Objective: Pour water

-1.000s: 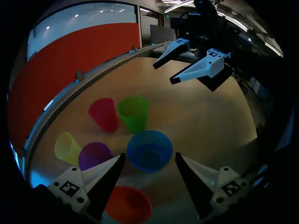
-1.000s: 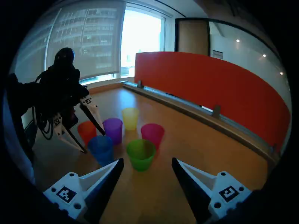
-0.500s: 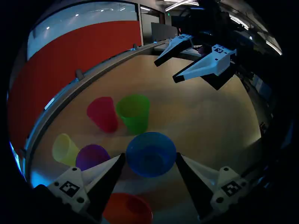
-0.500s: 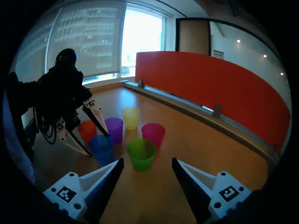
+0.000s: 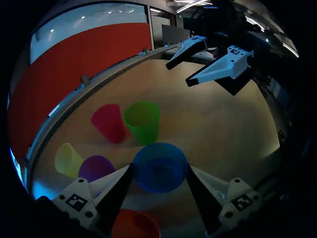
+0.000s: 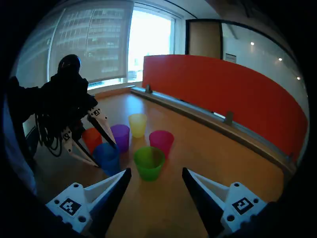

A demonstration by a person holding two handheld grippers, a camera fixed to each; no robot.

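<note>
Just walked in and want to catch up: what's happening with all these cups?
A person holds a gripper in each hand over a wooden table with six coloured cups. The left gripper is open, its fingers on either side of the blue cup; whether they touch it is unclear. The right gripper, also open, hovers facing the green cup. Nothing is being poured yet.

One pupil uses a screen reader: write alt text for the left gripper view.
An open left hand-held gripper flanks a blue cup on a wooden table. Green, pink, yellow, purple and orange cups stand nearby; the right hand-held gripper hovers beyond, open.
</note>
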